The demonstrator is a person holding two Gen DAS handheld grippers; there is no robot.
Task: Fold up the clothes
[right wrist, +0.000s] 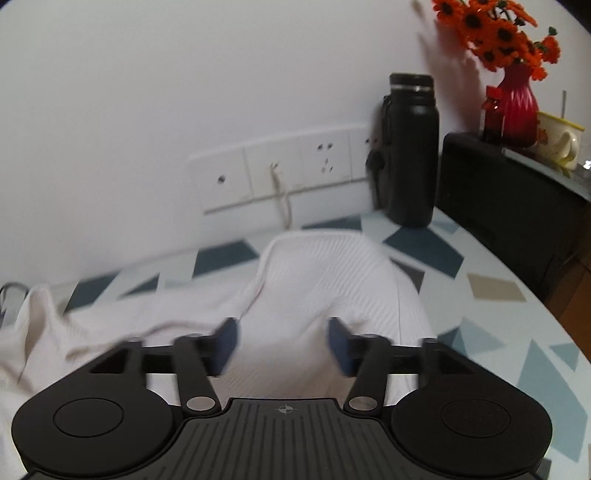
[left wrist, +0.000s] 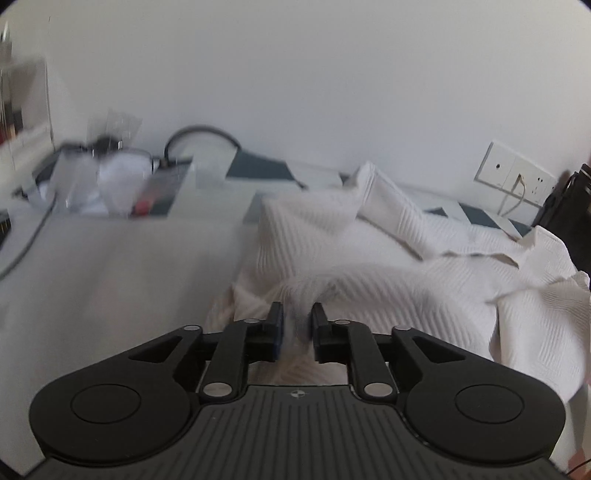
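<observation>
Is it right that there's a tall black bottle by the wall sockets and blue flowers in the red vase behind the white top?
Nearly. The black bottle does stand by the wall sockets, and the red vase sits beyond the white top. But the flowers are orange, not blue. The right wrist view shows this.
</observation>
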